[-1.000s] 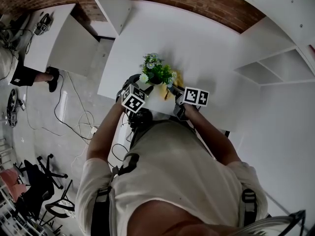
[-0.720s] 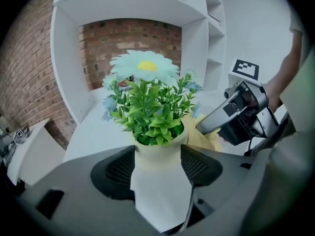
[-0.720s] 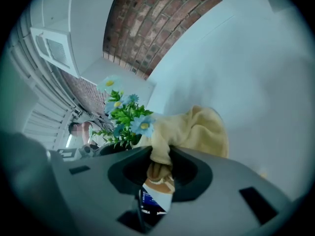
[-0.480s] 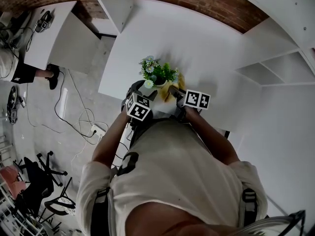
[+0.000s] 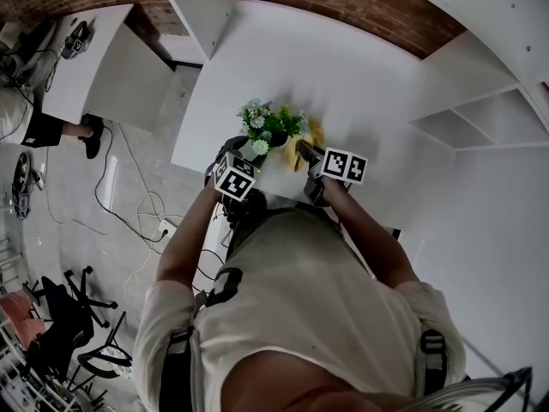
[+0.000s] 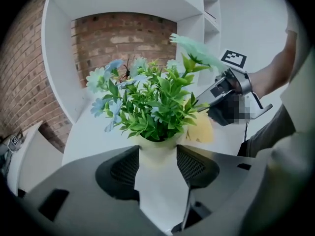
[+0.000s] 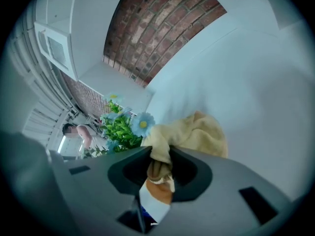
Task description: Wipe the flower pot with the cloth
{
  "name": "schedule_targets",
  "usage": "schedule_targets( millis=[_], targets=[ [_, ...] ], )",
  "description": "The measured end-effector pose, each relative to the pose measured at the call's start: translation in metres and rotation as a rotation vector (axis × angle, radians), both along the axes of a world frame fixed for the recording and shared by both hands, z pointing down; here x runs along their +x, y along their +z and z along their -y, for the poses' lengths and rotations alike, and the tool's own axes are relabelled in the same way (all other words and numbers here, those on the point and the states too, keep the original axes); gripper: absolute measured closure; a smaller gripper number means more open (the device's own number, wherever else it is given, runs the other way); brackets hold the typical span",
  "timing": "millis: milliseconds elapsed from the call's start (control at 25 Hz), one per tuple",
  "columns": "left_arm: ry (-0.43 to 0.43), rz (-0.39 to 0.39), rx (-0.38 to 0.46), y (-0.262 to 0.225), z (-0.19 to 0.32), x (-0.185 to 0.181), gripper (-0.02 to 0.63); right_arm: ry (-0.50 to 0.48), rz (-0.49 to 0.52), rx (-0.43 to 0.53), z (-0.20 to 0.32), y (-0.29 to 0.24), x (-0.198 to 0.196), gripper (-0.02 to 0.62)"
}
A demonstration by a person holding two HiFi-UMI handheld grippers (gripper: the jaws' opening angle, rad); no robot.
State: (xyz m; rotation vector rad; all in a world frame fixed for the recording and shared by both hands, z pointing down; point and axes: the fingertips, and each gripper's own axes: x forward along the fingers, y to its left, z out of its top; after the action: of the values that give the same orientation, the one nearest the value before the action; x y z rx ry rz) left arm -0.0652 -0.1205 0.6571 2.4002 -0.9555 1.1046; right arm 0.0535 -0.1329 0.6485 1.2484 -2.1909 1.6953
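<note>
The white flower pot with green leaves and pale blue flowers stands near the front edge of the white table. My left gripper has the pot between its jaws; they are closing and the pads lie against its sides. My right gripper is shut on a yellow cloth, which bunches out past the fingertips just right of the plant. In the head view the cloth sits right beside the pot, with the right gripper behind it.
White shelving stands at the right and a brick wall runs behind the table. A second white desk is at the far left, with cables on the floor and a person's legs.
The left gripper's jaws have narrowed around the pot. The plant has shifted slightly left and up in the head view. The right gripper with the cloth has barely moved.
</note>
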Motion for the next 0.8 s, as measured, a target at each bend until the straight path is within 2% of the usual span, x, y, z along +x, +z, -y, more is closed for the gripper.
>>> schedule_targets(
  millis=[200,320,640,760,800],
  targets=[
    [-0.119,0.009,-0.006,0.002,-0.005,0.002,0.354,-0.012,0.015,-0.027,-0.016,0.005,-0.01,0.503],
    [-0.153,0.008,-0.01,0.002,-0.01,0.004,0.353,-0.011,0.03,-0.045,-0.023,0.007,-0.014,0.503],
    [-0.083,0.0,-0.013,0.001,-0.032,0.019,0.353,-0.027,0.058,-0.067,-0.037,0.004,-0.023,0.497],
    [-0.065,-0.023,-0.012,-0.003,-0.033,0.014,0.351,-0.018,0.069,-0.058,-0.035,0.0,-0.02,0.497],
    [-0.063,-0.025,-0.005,-0.004,-0.029,0.009,0.331,-0.015,0.07,-0.051,-0.033,-0.001,-0.017,0.497]
  ],
)
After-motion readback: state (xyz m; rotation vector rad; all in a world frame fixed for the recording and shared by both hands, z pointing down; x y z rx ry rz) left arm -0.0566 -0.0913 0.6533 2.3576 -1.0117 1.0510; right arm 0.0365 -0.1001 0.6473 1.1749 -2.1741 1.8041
